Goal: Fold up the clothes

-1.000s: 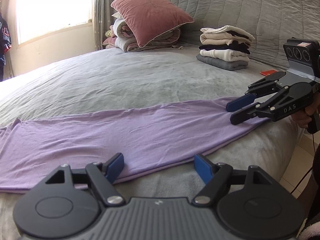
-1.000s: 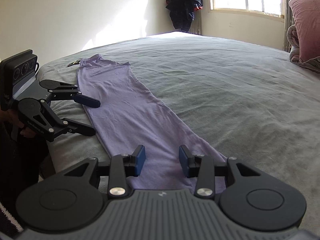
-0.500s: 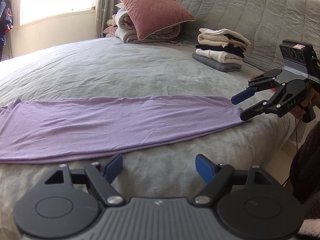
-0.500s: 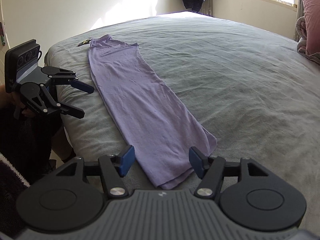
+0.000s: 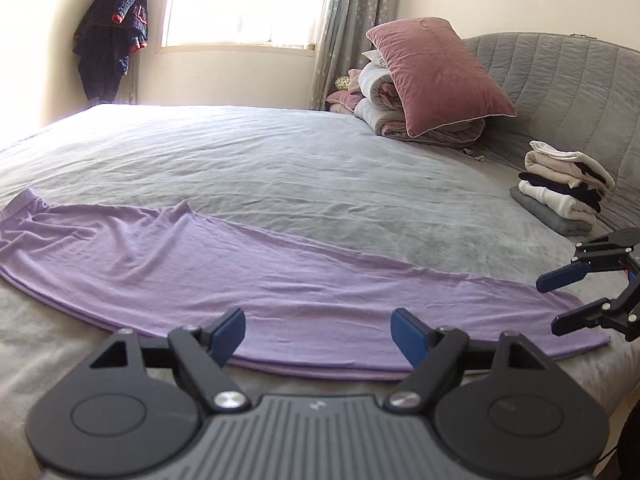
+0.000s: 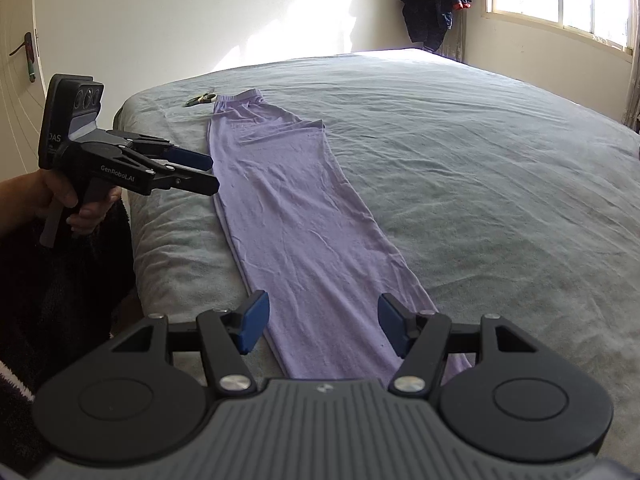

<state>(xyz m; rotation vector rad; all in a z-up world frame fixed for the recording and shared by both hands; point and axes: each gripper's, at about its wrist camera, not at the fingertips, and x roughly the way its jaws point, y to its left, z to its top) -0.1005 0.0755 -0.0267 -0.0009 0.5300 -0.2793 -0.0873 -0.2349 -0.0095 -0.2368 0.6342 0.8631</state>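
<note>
Two open hand-held grippers, left (image 6: 214, 174) marked "GenRobot.AI", right (image 6: 322, 326), above purple garment (image 6: 296, 216).

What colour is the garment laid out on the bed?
Plain lilac garment, no pattern; clearest in the right wrist view.

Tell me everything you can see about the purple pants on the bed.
The long lilac pants of thin, soft cloth lie flat along the near edge of the grey bed, legs stacked into one narrow strip, lightly wrinkled. The elastic waistband is at the far end in the right wrist view, the hems nearest. Nothing grips them.
</note>
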